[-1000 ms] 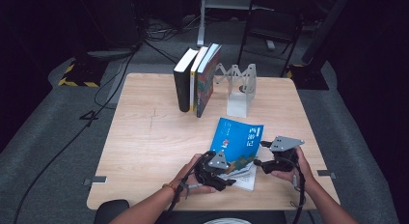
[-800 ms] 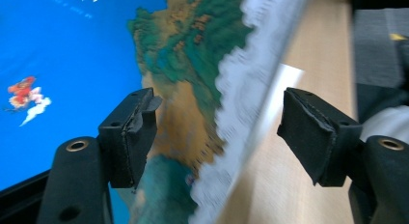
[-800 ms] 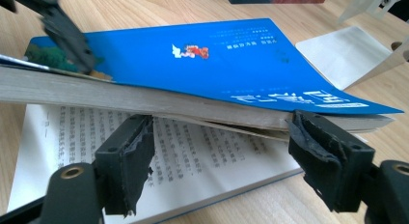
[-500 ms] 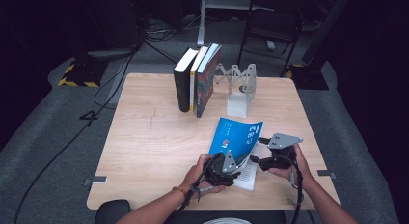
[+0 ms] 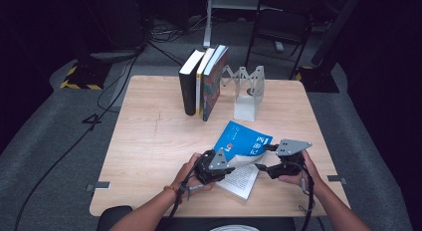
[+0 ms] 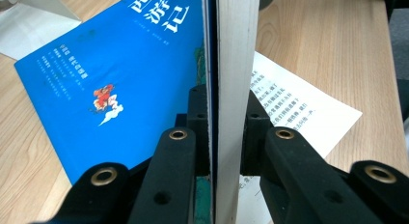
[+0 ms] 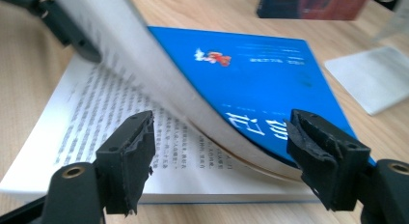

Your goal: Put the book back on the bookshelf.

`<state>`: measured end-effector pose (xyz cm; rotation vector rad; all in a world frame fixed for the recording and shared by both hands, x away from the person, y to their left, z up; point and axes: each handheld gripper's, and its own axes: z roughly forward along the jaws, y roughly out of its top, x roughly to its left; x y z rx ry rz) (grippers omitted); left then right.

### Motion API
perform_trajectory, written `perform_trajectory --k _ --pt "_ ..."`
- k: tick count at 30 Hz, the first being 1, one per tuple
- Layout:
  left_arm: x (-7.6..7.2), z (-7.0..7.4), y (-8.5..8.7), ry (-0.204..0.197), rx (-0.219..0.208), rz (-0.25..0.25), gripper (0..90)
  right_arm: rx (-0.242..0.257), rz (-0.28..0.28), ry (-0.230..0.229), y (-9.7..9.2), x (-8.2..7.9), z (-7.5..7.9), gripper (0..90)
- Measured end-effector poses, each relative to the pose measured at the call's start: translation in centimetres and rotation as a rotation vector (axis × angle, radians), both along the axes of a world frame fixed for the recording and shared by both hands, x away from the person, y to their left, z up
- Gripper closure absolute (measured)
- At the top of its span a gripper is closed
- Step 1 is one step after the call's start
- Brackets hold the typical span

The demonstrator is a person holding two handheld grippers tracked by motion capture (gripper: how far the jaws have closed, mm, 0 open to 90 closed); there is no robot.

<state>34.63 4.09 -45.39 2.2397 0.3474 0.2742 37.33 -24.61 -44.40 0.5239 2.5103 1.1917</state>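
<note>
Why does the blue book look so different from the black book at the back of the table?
The blue book lies open near the front of the table, while the black book stands shut in a row with two others. The left gripper pinches and lifts part of the blue book; nothing holds the black book. The blue cover is bright, with a small picture; the black one looks plain. Both are books on the same wooden table.

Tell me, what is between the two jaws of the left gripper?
In the left gripper view, the blue cover and a thick block of pages of the book stand on edge between the jaws of the left gripper, which press on them.
</note>
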Motion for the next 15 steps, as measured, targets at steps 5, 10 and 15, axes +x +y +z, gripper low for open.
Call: perform_trajectory --k 5,10,15 --pt "0.5 0.1 1.7 0.016 -0.005 -0.028 78.7 -0.062 0.044 -0.016 1.3 1.3 -1.0 32.1" --pt "1.1 0.1 3.1 0.045 -0.009 -0.033 78.0 -0.088 0.069 -0.023 1.4 2.2 -1.9 46.6" --pt "1.7 0.2 3.7 0.060 -0.012 -0.014 74.0 -0.075 0.121 -0.087 1.5 1.9 -2.0 60.6"
